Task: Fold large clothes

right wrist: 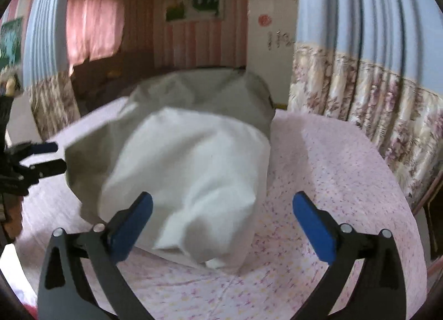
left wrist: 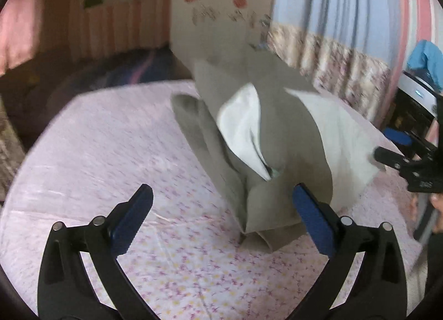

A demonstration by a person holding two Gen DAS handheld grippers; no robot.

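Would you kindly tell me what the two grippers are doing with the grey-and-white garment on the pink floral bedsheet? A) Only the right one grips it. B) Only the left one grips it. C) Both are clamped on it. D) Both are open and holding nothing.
D: the left gripper and right gripper stand wide open, with the grey-and-white garment lying free on the pink floral bedsheet.

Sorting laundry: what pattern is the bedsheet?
Pale pink bedsheet with small pink and yellow flowers, clearest in left wrist view.

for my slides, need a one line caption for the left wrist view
Open left gripper facing a crumpled grey-and-white garment on the pink floral bedsheet.
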